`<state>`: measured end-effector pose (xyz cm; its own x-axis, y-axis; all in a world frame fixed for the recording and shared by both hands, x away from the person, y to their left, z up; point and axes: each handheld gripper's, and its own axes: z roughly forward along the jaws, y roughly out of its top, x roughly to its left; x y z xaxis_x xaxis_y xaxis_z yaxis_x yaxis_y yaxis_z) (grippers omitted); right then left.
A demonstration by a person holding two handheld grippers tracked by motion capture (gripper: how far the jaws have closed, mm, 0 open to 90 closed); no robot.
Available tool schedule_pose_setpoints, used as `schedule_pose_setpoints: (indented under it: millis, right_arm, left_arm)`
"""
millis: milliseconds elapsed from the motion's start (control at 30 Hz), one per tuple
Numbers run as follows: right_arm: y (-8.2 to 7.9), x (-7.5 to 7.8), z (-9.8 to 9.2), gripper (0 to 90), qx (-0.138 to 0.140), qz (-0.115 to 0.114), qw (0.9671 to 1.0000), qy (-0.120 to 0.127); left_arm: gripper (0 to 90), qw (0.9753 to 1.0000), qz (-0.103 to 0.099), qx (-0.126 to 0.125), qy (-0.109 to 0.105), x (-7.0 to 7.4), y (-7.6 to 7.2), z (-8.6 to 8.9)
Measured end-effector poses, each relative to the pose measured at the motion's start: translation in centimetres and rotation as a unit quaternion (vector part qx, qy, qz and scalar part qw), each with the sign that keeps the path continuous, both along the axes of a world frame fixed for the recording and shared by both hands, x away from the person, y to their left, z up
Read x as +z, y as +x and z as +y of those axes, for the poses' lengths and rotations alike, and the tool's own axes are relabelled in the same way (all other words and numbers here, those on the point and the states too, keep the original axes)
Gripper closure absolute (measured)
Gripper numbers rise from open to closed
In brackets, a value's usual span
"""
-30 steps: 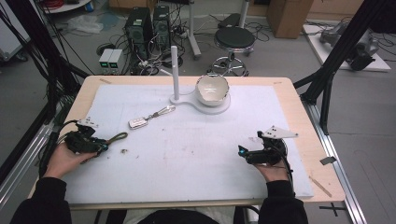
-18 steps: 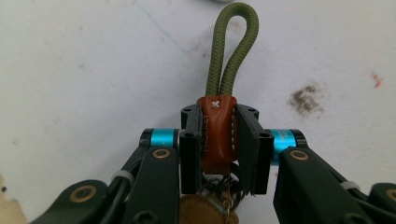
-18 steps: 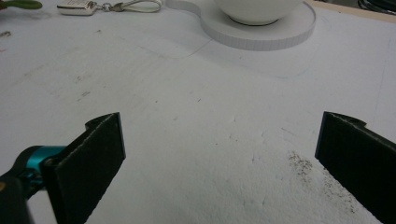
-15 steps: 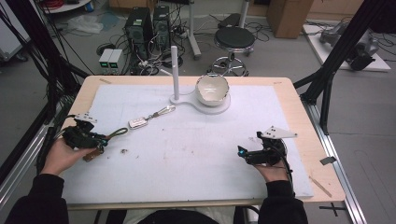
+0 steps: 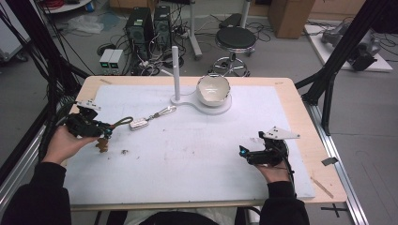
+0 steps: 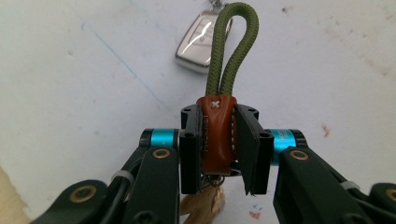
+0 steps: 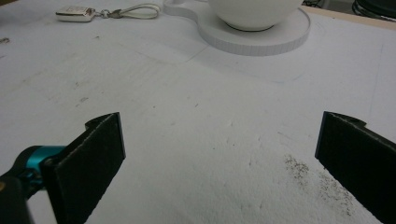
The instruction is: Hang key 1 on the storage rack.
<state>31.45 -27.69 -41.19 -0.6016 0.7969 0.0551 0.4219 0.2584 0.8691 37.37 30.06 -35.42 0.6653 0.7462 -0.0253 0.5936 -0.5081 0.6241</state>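
Holding the brown leather key fob point(image 6: 217, 135) tight, my left gripper point(image 5: 102, 131) has its fingers point(image 6: 191, 149) shut on both sides of it. The fob has a green cord loop point(image 6: 232, 46) that sticks out past my fingers. A little tan charm point(image 5: 102, 145) hangs down under it. I think the fob is picked up now, so the first part is done. I guess it should go on the white post point(image 5: 176, 70) or in the white bowl point(image 5: 213, 89), and that part is still left.

The fob is well to the left of the white post and nearer to me. The bowl sits just to the right of the post, on the same white stand point(image 5: 213, 105).

A silver car key point(image 5: 139, 123) with a pale strap point(image 5: 161, 113) lies on the bench point(image 5: 187, 159) between my fob and the post. It is in the way, so I should lift over it.

My right gripper point(image 5: 245, 154) rests far to the right of the post, close to me. Its fingers point(image 7: 100, 154) are spread wide and hold nothing. Some dark crumbs point(image 7: 322, 182) lie on the bench near them.
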Motion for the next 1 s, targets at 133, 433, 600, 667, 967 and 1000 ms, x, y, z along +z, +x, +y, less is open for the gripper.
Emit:
schedule_pose_setpoints:
  millis: [133, 433, 600, 667, 967, 1000]
  right_arm:
    - [-0.1, -0.2, -0.1, 0.5, 0.004, -0.001, 1.0, 0.007]
    - [0.1, -0.5, -0.2, 0.5, 0.011, -0.007, 0.9999, 0.006]
    - [0.0, -0.6, 0.0, 0.5, 0.015, -0.008, 0.9998, -0.007]
    - [0.0, -0.7, 0.1, 0.5, 0.014, -0.006, 0.9998, -0.009]
    - [-0.2, -0.7, 0.1, 0.5, 0.019, -0.004, 0.9998, -0.004]
    - [-0.1, -0.8, 0.1, 0.5, 0.02, -0.004, 0.9998, -0.004]
  left_arm:
    - [72.0, 1.0, 0.0, 0.006, -0.002, 1.0, 0.9, -0.3]
    - [72.0, 0.9999, -0.01, 0.0, -0.014, 3.0, 2.9, -2.1]
    - [72.0, 0.9998, -0.012, -0.008, -0.011, 3.7, 4.1, -3.5]
    - [72.0, 0.9997, -0.015, -0.012, -0.011, 4.0, 4.5, -4.1]
    - [72.0, 0.999, -0.029, -0.024, -0.026, 5.9, 6.0, -6.0]
    - [72.0, 0.9989, -0.029, -0.024, -0.027, 6.1, 6.1, -6.1]
